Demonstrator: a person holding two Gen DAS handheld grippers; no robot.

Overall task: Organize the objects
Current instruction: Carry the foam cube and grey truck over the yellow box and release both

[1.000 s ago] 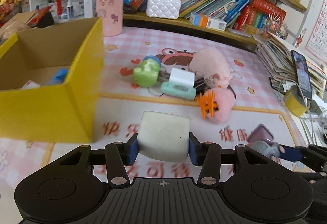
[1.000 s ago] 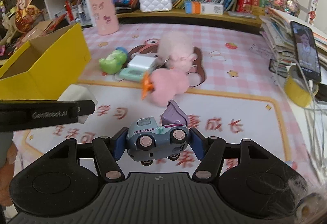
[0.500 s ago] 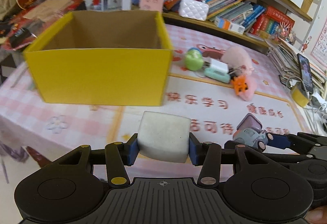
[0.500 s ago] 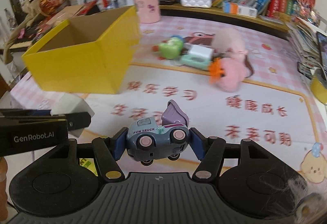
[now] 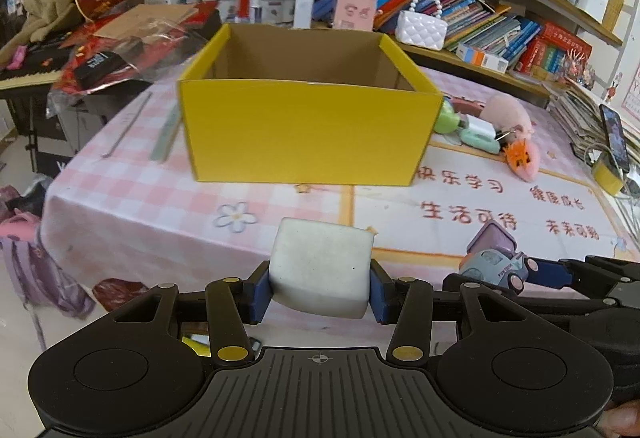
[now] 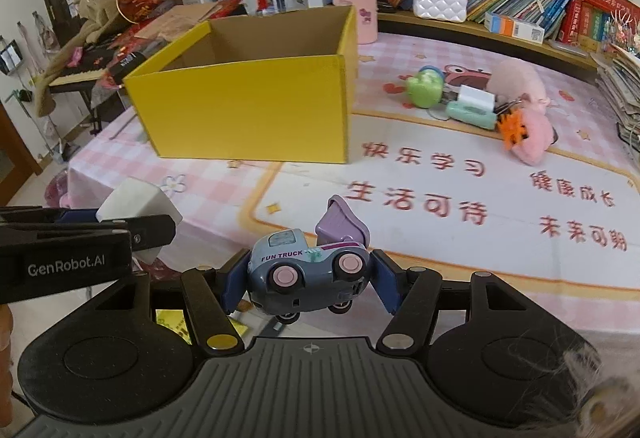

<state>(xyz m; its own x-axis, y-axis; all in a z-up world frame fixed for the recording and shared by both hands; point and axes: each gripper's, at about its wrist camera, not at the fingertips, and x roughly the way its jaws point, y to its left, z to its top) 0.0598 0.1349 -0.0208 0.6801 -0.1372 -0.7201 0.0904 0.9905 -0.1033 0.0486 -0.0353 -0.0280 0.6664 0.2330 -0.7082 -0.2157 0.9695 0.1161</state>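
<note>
Yellow cardboard forms the open-topped box (image 5: 308, 134) that serves as the likely destination; it stands on the pink checked tablecloth (image 5: 132, 206) at 12 o'clock from both grippers, well apart from each. Its floor is hidden from both views.

Held items:
- Left gripper (image 5: 320, 290) is clenched on a white foam block (image 5: 320, 270), blue pads pressed against its two side faces. The block is pale, matte, roughly cubic with softened edges, and it bulges slightly at its lower edge between the pads, so it likely compresses easily.
- Right gripper (image 6: 306, 280) is clamped on a toy truck (image 6: 308, 270), gripped nose and tail. The truck is grey-blue with pink wheels, "FUN TRUCK" lettering on its side and a raised lilac tipper bed; it sits rolled over, wheels facing the camera.

Procedure for the step in hand, judged to be carriage to the box:
1. Raise each item above the rim before crossing the near wall.
2. Keep the two grippers apart; the left one sits at 9 o'clock in the right wrist view, close alongside.
3. Release only when the item is over the interior, low enough that the hard truck does not bounce out.

Remaining items, a green toy (image 6: 424, 92), a mint charger (image 6: 472, 114) and pink plush toys (image 6: 528, 138), lie grouped at 1 o'clock, right of the box, not yet sorted
</note>
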